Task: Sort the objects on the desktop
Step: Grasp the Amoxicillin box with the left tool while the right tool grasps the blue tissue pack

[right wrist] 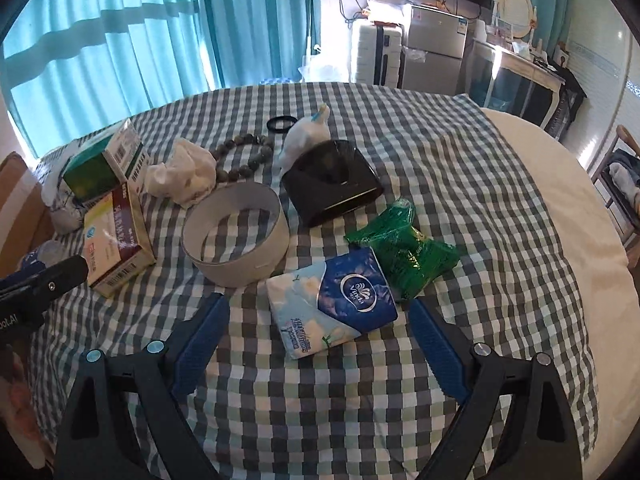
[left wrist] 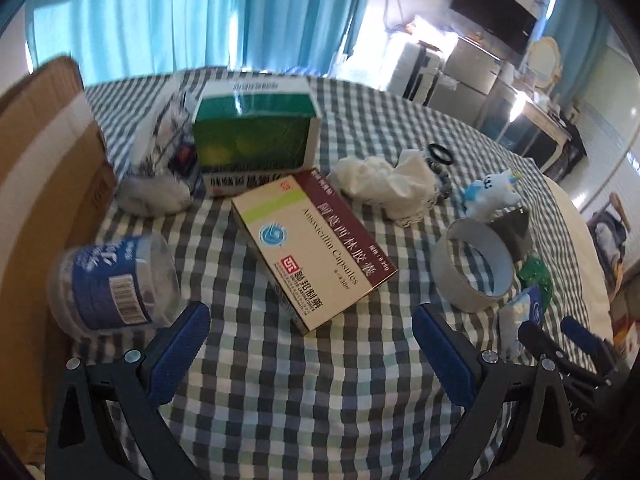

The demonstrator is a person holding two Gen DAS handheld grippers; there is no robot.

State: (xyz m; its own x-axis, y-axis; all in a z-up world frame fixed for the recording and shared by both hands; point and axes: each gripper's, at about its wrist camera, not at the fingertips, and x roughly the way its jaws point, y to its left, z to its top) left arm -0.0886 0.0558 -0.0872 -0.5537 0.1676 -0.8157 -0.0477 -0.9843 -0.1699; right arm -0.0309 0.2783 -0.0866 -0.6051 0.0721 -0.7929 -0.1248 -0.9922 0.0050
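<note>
A clutter of desktop objects waits on the checked tablecloth (right wrist: 460,168), nothing yet sorted. My right gripper (right wrist: 316,322) hangs with jaws wide and empty, straddling the near end of a Vinda tissue pack (right wrist: 332,300), which lies flat against a green plastic packet (right wrist: 404,248); I judge that pack the likeliest first pick. My left gripper (left wrist: 310,338), likewise wide and holding nothing, faces an Amoxicillin capsule box (left wrist: 312,240), propped at a tilt against a green medicine box (left wrist: 256,132). A clear jar with a blue label (left wrist: 114,282) lies tipped to its left. Beyond sit a tape ring (right wrist: 236,236), a black holder (right wrist: 332,180), crumpled tissue (right wrist: 182,174), a bead bracelet (right wrist: 244,156) and a small plush toy (left wrist: 490,192).
</note>
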